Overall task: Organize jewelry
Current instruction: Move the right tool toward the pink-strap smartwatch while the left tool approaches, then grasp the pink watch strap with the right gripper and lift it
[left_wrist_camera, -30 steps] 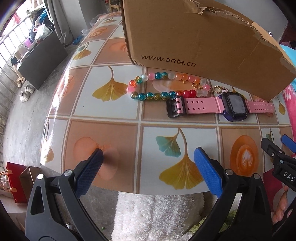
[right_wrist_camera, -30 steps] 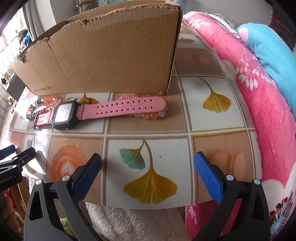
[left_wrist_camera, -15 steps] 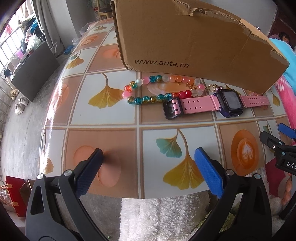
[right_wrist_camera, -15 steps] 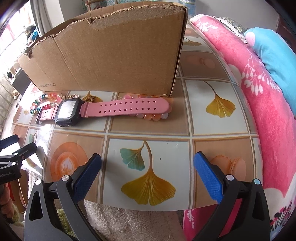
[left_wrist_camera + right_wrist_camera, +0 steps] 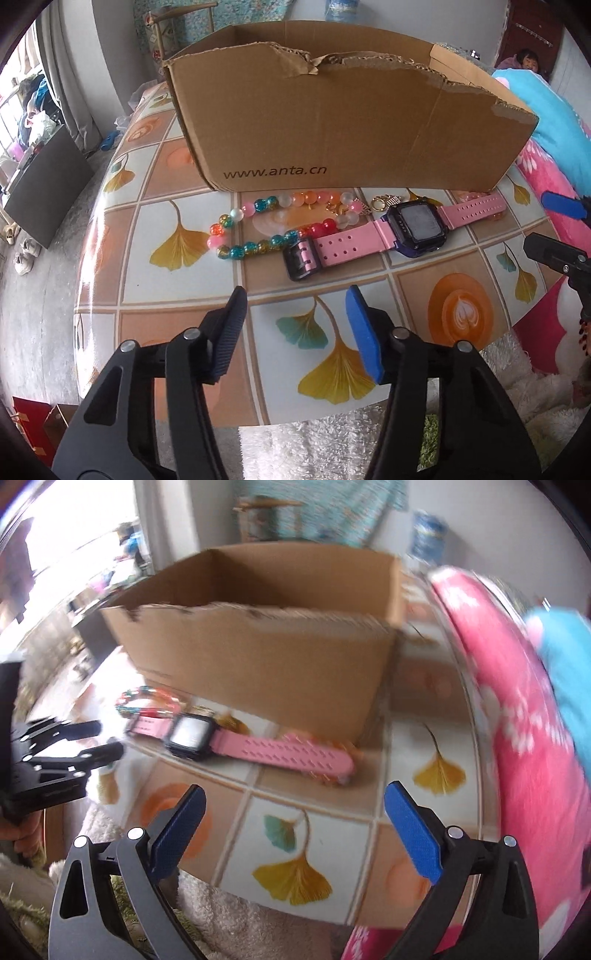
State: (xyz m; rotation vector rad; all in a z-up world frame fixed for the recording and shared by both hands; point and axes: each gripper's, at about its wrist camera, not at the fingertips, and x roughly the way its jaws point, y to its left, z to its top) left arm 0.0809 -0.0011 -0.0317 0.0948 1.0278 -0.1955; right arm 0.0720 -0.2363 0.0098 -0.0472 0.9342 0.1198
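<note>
A pink-strapped watch (image 5: 380, 236) (image 5: 236, 740) lies flat on the tiled table (image 5: 177, 291), just in front of an open cardboard box (image 5: 343, 133) (image 5: 258, 653). A loop of coloured beads (image 5: 266, 221) (image 5: 147, 701) lies to its left, touching the strap end. My left gripper (image 5: 295, 299) hovers over the table's near edge, short of the watch buckle; its jaws are closing with nothing between them. My right gripper (image 5: 295, 801) stands wide open near the table edge, in front of the watch, holding nothing. The right wrist view is blurred.
A pink flowered blanket (image 5: 524, 716) and a blue pillow (image 5: 554, 110) border the table on the right. White fluffy fabric (image 5: 325, 443) lies below the near edge. The floor, a dark cabinet (image 5: 44, 181) and shoes sit to the left.
My left gripper's jaws have narrowed to about half their earlier gap, and the view has tilted up to show the box's open top. My right gripper has lifted and rolled; its view now blurs.
</note>
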